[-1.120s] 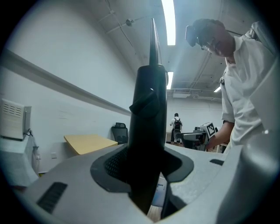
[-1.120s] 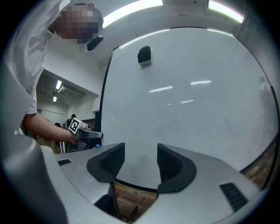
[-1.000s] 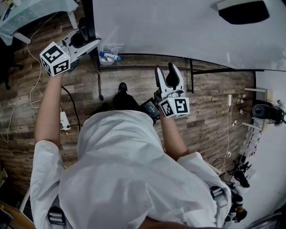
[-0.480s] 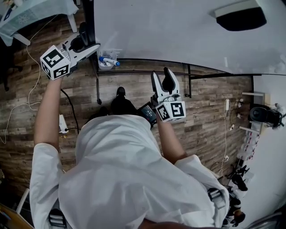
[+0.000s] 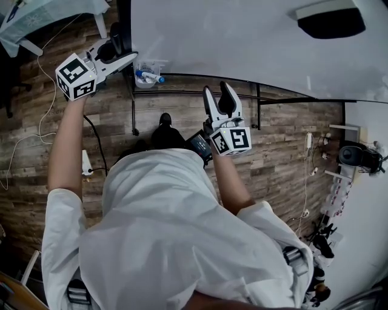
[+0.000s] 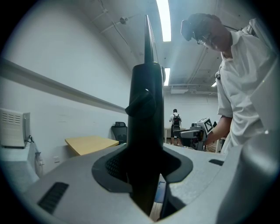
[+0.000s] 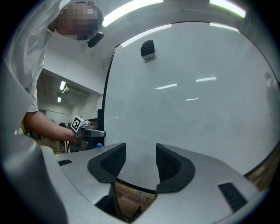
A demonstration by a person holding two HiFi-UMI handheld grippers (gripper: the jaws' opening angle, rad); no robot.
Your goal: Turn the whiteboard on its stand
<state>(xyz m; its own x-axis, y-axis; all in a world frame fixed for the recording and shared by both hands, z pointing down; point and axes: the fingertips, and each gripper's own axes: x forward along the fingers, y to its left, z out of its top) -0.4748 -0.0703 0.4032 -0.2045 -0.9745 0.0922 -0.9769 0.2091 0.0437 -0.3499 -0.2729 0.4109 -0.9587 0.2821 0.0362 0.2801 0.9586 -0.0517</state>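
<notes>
The whiteboard [image 5: 242,42] fills the top of the head view, its white face toward me. My left gripper [image 5: 120,49] is shut on the board's black left edge [image 6: 146,131], which stands upright between the jaws. My right gripper [image 5: 219,92] points level at the board's lower part [image 7: 197,109]. Its jaws are apart and have just been closing a little. Nothing is between them, and the white face shows through the gap [image 7: 141,159]. Each gripper shows in the other's view: the right gripper [image 6: 199,129] and the left gripper [image 7: 87,131].
A black eraser [image 5: 330,18] sticks to the board's upper right. A clear cup of blue markers [image 5: 145,75] hangs by the left edge. The stand's black bars [image 5: 257,103] cross the wooden floor below. A power strip [image 5: 86,163] lies at left and camera gear [image 5: 357,154] at right.
My right gripper has edged a little up the picture toward the board's lower edge, and its jaws have narrowed slightly. My left gripper stays on the board's left edge.
</notes>
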